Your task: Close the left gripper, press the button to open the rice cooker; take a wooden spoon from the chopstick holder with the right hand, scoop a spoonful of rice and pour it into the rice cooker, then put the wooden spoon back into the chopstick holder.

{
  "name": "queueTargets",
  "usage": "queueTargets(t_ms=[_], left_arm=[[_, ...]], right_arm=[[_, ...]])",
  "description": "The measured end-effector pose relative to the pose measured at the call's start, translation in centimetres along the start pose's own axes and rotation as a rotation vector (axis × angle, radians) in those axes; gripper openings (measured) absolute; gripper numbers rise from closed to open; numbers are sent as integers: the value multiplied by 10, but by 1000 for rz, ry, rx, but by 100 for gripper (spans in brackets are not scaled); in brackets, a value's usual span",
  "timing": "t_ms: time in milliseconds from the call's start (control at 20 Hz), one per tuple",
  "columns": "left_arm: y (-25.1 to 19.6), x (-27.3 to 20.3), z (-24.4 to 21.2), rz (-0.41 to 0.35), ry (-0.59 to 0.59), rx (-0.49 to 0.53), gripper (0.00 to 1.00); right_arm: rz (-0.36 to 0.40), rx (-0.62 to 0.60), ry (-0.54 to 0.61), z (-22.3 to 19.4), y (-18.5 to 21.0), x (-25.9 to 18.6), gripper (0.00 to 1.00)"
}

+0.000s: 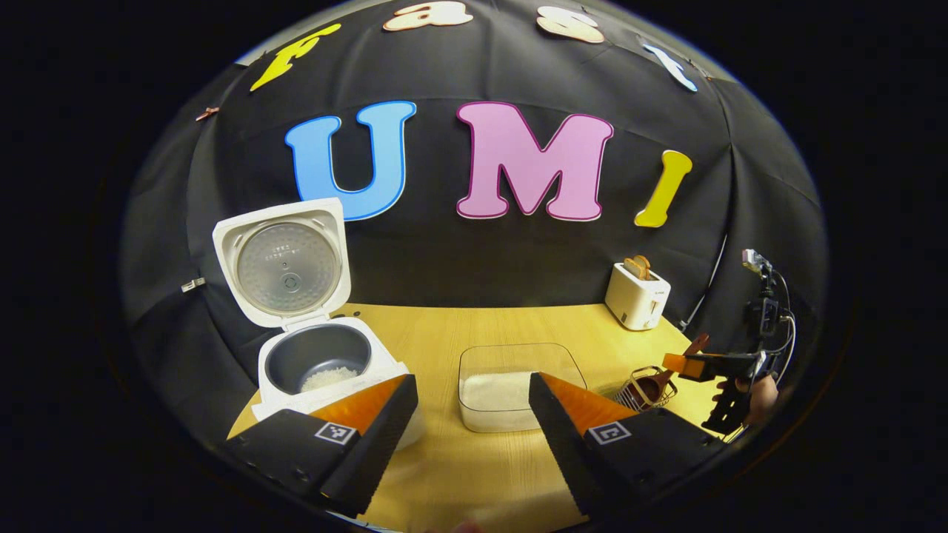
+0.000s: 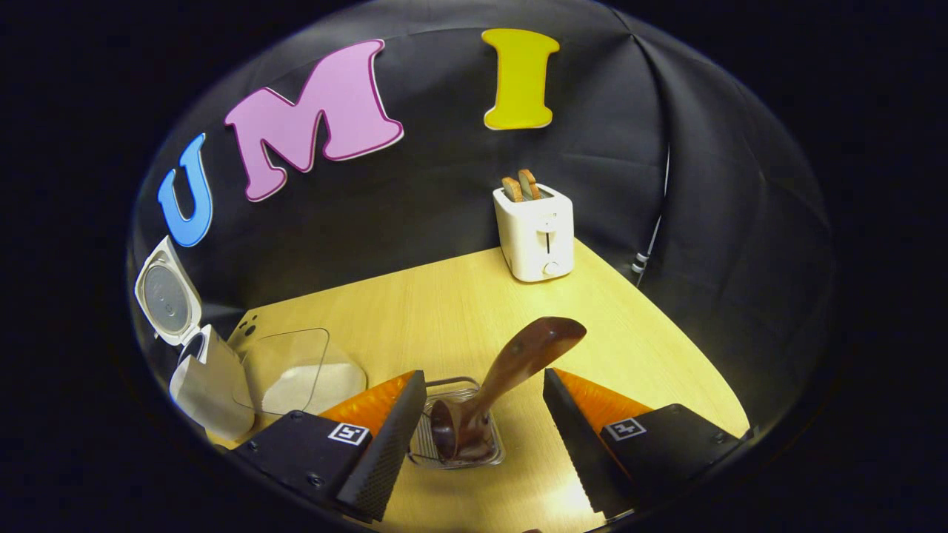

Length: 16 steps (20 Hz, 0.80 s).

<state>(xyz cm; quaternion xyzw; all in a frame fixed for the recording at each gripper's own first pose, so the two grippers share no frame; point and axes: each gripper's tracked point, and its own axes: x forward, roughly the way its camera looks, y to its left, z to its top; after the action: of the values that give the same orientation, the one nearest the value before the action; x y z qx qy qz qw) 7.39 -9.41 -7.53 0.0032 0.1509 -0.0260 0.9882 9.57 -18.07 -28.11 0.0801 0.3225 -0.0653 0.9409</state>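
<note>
I see my right gripper (image 2: pixel 478 437) with its jaws spread wide, the brown wooden spoon (image 2: pixel 518 363) between them but touching neither, standing tilted in the wire chopstick holder (image 2: pixel 444 444). My left gripper (image 1: pixel 474 422) also has its jaws spread; beyond the left jaw is the white rice cooker (image 1: pixel 311 355), lid up, on the wooden bench (image 1: pixel 474 326), with the clear rice box (image 1: pixel 511 385) between the jaws.

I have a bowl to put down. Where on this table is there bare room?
Bare wood lies between the rice tub and the toaster, and on the table right of the spoon. It is crowded along the front: rice cooker, tub and wire holder sit close together.
</note>
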Motion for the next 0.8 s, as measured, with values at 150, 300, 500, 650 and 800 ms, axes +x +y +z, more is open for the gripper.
queueTargets(t_ms=[150, 300, 500, 650, 800], left_arm=[[-5, -1, -5, 1, 20, 26, 98], [-11, -3, -8, 2, 34, 42, 98], [-24, -8, -15, -1, 51, 49, 98], [-30, -16, -21, -9, 59, 48, 97], [-40, -20, -29, -39, 70, 23, 97]], right_arm=[[19, 7, 19, -4, 0, 18, 99], [40, 11, 27, -5, 1, 34, 97], [101, 19, 52, -11, 11, 46, 68], [128, 2, 56, -9, 16, 46, 38], [127, 7, 62, -9, 20, 44, 28]])
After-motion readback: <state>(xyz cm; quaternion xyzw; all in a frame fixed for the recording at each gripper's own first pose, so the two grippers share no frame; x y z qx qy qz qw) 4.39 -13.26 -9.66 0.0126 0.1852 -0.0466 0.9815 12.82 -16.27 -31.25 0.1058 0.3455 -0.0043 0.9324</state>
